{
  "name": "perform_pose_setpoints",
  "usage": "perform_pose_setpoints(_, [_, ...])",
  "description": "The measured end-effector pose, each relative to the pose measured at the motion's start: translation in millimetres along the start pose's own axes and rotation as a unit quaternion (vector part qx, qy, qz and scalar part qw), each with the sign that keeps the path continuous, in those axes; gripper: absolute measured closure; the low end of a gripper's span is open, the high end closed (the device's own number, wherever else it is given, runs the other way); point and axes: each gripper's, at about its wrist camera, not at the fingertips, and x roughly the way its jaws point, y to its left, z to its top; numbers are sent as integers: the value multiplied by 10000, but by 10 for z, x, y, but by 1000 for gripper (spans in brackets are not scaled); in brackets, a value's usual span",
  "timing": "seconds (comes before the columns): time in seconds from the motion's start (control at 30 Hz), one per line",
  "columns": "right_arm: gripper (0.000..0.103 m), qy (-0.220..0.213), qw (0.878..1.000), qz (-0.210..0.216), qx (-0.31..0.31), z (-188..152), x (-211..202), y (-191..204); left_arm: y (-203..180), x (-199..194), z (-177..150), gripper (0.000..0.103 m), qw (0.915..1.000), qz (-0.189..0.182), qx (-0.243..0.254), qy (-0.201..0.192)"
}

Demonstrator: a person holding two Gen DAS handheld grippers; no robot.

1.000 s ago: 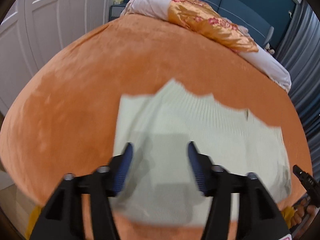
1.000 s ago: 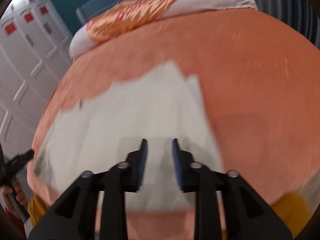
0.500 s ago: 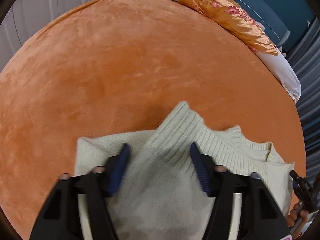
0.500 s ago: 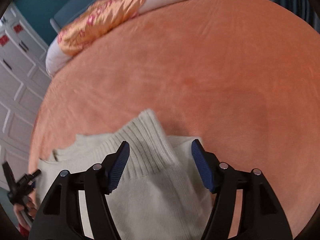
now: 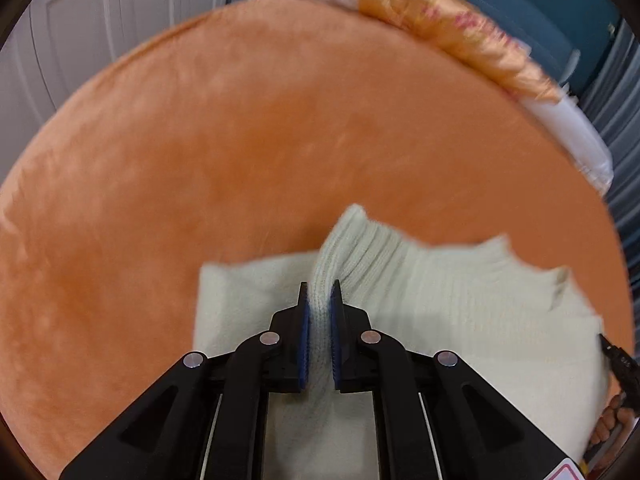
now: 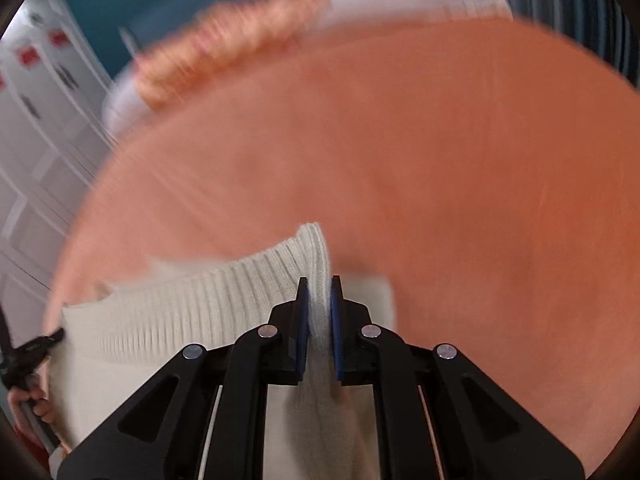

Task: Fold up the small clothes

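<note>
Both hand-held grippers clamped on the cream knit sweater, jaws just closed.

Orange bed cover (image 5: 240, 152) fills both views, gold-patterned pillow (image 5: 452, 32) at the far edge. Sweater (image 5: 460, 312) lies flat on the near part of the cover, ribbed hem bunched up. Left hand-held gripper (image 5: 319, 304) pinches a ribbed fold at one corner, right hand-held gripper (image 6: 319, 300) pinches the opposite corner; knit squeezed between blue pads (image 5: 305, 336) on each.

Soft even light — motion blur, fisheye-warped edges.
</note>
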Motion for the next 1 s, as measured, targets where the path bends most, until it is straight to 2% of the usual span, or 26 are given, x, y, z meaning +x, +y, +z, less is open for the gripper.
perform_pose_setpoints(0.07, [94, -55, 9999, -65, -65, 1, -24, 31, -29, -44, 0, 94, 9999, 92, -18, -107])
perform_pose_setpoints(0.1, [92, -55, 10000, -74, -27, 22, -74, 53, -45, -94, 3, 87, 9998, 130, -42, -142])
perform_pose_setpoints(0.13, [90, -89, 9999, -69, 41, 33, -153, 65, -74, -154, 10, 85, 9996, 216, -37, -179])
perform_pose_setpoints(0.2, [90, -418, 9988, -187, 158, 36, -456, 131, -125, -397, -13, 83, 9985, 362, 45, -417])
perform_pose_setpoints(0.27, [90, -707, 9975, 3, 5, -19, -750, 300, -250, -755, -111, 81, 9967, 224, 220, -750])
perform_pose_setpoints(0.33, [90, -708, 9960, 346, -429, -255, -971, 601, -415, -1039, -270, 76, 9951, -114, 375, -910])
perform_pose_setpoints(0.37, [90, -606, 9946, 542, -642, -375, -1012, 756, -571, -1162, -404, 75, 9939, -379, 555, -871])
perform_pose_setpoints(0.43, [90, -301, 9899, 909, -1046, -664, -1039, 1091, -864, -1212, -679, 75, 9921, -650, 899, -581])
perform_pose_setpoints(0.47, [90, -11, 9841, 1169, -1334, -915, -1004, 1340, -960, -1178, -810, 75, 9914, -701, 1022, -417])
perform_pose_setpoints(0.53, [90, 256, 9760, 1375, -1669, -1179, -935, 1602, -1108, -1053, -1051, 75, 9902, -656, 1227, -122])
perform_pose_setpoints(0.57, [90, 370, 9725, 1336, -1870, -1361, -899, 1709, -1150, -941, -1209, 75, 9893, -534, 1350, 132])
perform_pose_setpoints(0.6, [90, 480, 9705, 1319, -1960, -1470, -866, 1737, -1153, -894, -1273, 75, 9890, -473, 1381, 219])
perform_pose_setpoints(0.67, [94, 594, 9724, 1194, -1913, -1577, -820, 1628, -1048, -883, -1401, 74, 9896, -360, 1377, 191])
perform_pose_setpoints(0.73, [94, 646, 9797, 844, -1700, -1571, -815, 1377, -909, -942, -1449, 75, 9906, -318, 1313, 196])
perform_pose_setpoints(0.8, [96, 632, 9885, 348, -1329, -1542, -860, 926, -662, -996, -1470, 79, 9930, -76, 1150, 243])
perform_pose_setpoints(0.83, [103, 633, 9908, 267, -1166, -1540, -892, 756, -524, -1009, -1498, 79, 9939, 71, 1073, 258])
perform_pose_setpoints(0.87, [103, 643, 9936, 246, -897, -1535, -956, 491, -406, -1022, -1531, 80, 9947, 154, 982, 278])
perform_pose_setpoints(0.93, [103, 578, 9960, 29, -678, -1546, -1081, 199, -163, -1064, -1617, 89, 9972, 15, 681, 317])
perform_pose_setpoints(0.97, [103, 556, 9968, 136, -564, -1572, -1159, 79, -89, -1090, -1641, 93, 9978, -37, 583, 327])
perform_pose_setpoints(1.0, [103, 542, 9972, -99, -496, -1590, -1200, 31, -40, -1118, -1660, 94, 9982, -98, 501, 324])
